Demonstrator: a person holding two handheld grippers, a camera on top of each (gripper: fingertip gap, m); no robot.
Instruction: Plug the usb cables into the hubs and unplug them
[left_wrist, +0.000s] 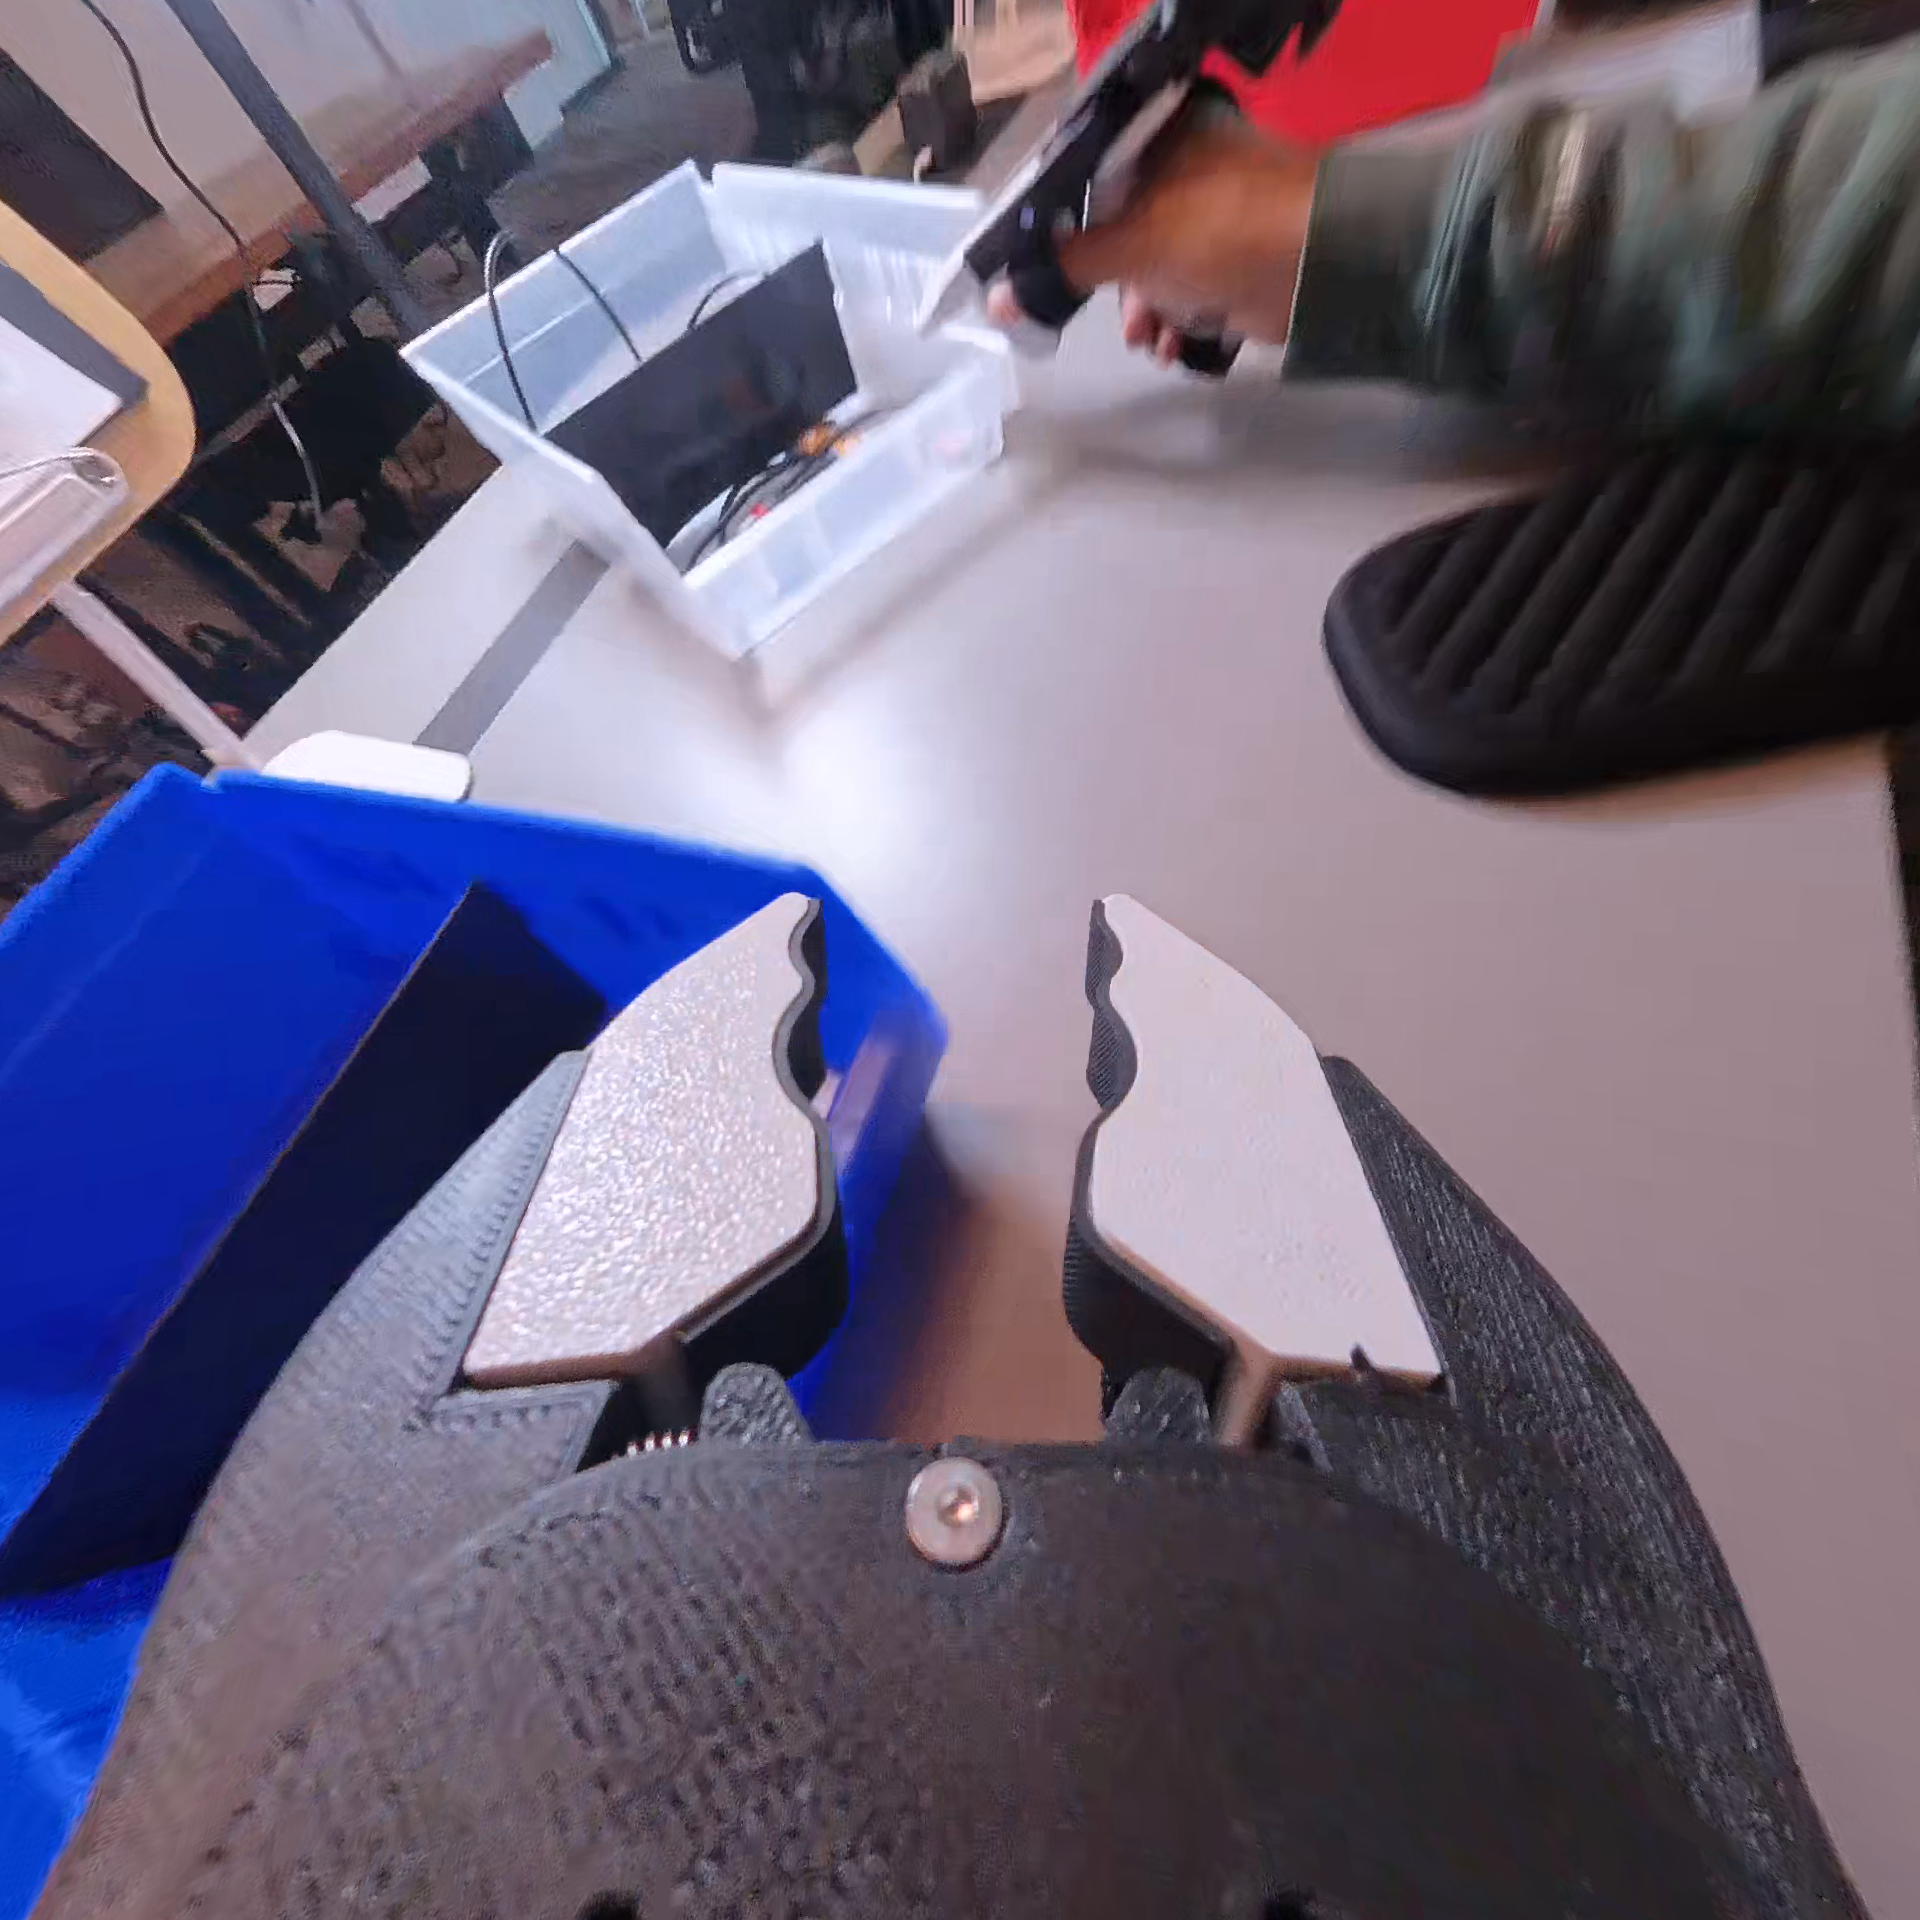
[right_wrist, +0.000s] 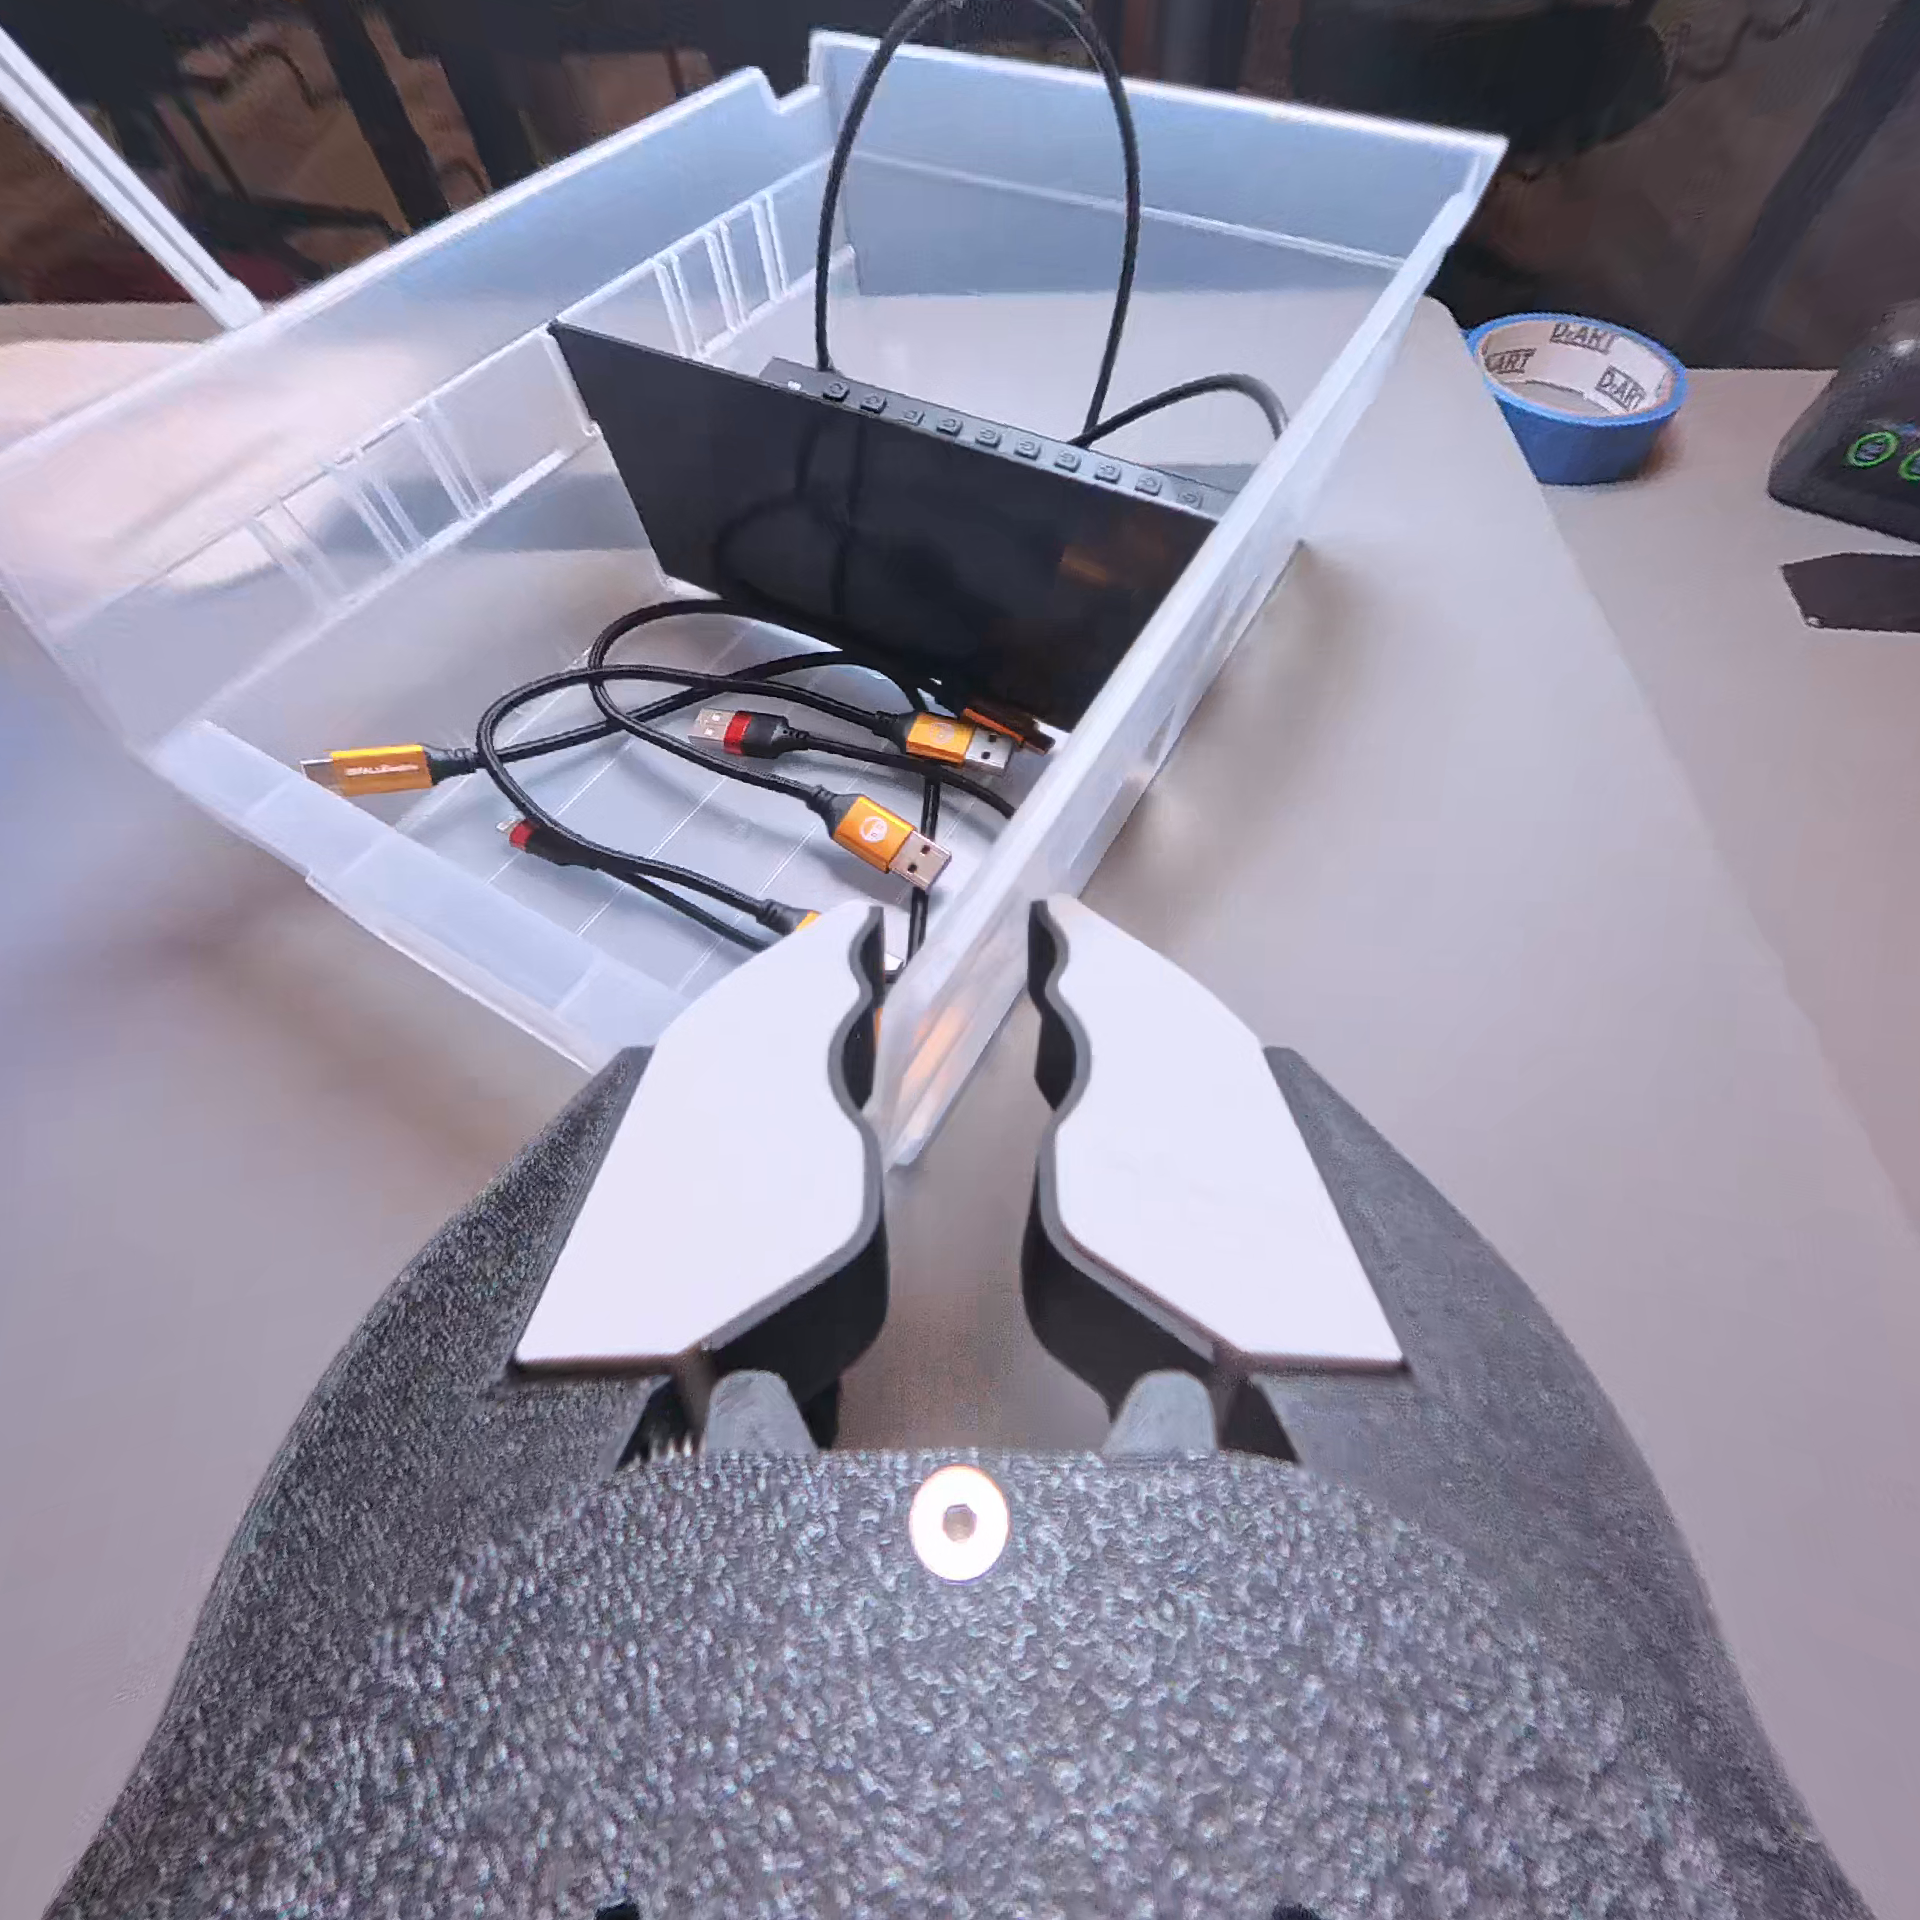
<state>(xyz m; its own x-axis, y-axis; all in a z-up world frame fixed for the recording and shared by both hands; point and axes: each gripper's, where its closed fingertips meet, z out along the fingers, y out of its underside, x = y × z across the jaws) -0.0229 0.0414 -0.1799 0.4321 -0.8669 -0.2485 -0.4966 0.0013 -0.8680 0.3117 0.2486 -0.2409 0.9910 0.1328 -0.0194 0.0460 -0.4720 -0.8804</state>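
Note:
A clear plastic bin (right_wrist: 1195, 665) stands on the grey table. Inside it a black divider panel (right_wrist: 904, 551) leans, and a black USB hub (right_wrist: 997, 436) with a row of ports lies behind it. Several loose black USB cables lie in front, with orange plugs (right_wrist: 878, 831) and a red plug (right_wrist: 738, 732). None is plugged into the hub. My right gripper (right_wrist: 954, 920) is open, its fingers either side of the bin's right wall near the front corner. My left gripper (left_wrist: 954, 914) is open and empty over the table, far from the clear bin (left_wrist: 831, 551).
A blue bin (left_wrist: 260, 935) sits just left of my left gripper. A black ribbed pad (left_wrist: 1621, 634) lies to the right. The person's hand holds the right gripper (left_wrist: 940, 307) over the clear bin. A blue tape roll (right_wrist: 1579, 395) and a black device with green lights (right_wrist: 1860, 447) stand right of the bin. There is about 40 cm between the tips of the two grippers. Measured from the fingertips, the red plug (right_wrist: 738, 732) is 12 cm or so from the right gripper and 40 cm from the left.

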